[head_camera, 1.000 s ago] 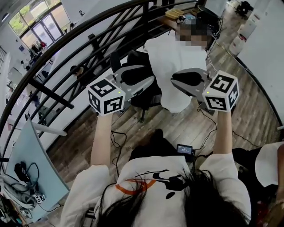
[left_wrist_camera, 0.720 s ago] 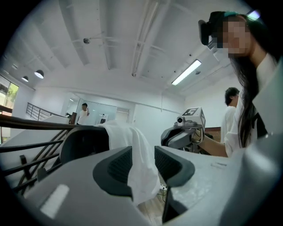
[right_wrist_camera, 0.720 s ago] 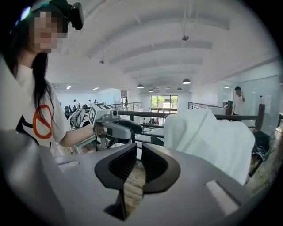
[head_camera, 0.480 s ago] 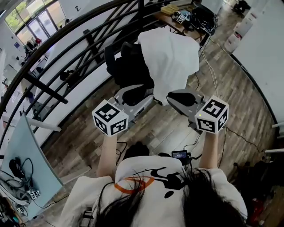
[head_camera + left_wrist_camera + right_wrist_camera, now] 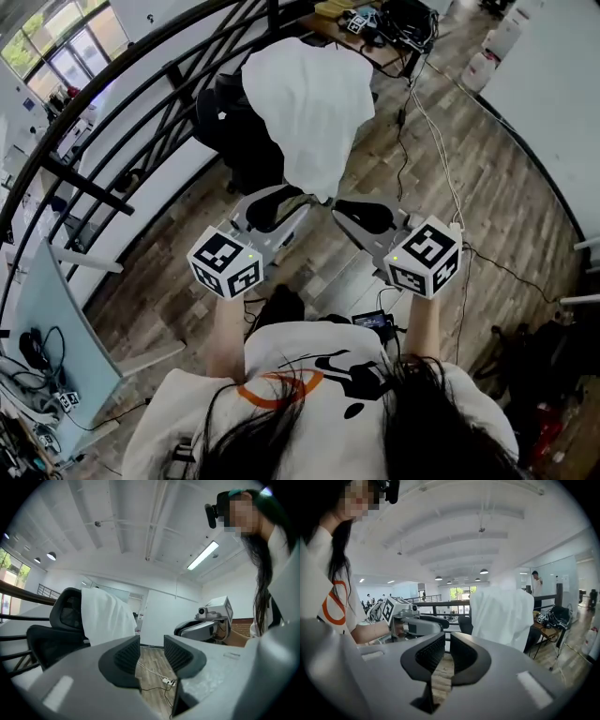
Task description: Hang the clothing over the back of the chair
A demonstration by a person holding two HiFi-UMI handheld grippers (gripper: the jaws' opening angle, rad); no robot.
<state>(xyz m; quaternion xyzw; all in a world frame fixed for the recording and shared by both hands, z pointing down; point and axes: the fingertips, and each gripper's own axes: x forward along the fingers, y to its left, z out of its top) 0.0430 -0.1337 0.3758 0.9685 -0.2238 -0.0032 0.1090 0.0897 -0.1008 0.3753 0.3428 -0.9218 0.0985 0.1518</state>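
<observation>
Starting at the far left of the head view, I see a pale blue board (image 5: 52,337) leaning at about 8 o'clock. The black railing (image 5: 103,131) sweeps across 10 o'clock above the wooden floor (image 5: 497,187). Next comes the black chair (image 5: 230,127) at 12 o'clock from my hands. The white clothing (image 5: 309,98) lies draped over its back and hangs down the side that faces me. My left gripper (image 5: 281,208) sits at about 11 o'clock of my body and points up toward the chair, apart from the cloth. In the left gripper view its ribbed pads (image 5: 127,656) stand a moderate gap apart with only floor showing between them, so it holds nothing. My right gripper (image 5: 361,216) sits just beside it at about 1 o'clock, also apart from the cloth. In the right gripper view its pads (image 5: 432,654) are drawn in to a narrow slit, only just apart, with bare planks showing through and nothing gripped. Further right, a cable (image 5: 427,122) trails over the floor toward a cluttered desk (image 5: 361,19) at 1 o'clock.
</observation>
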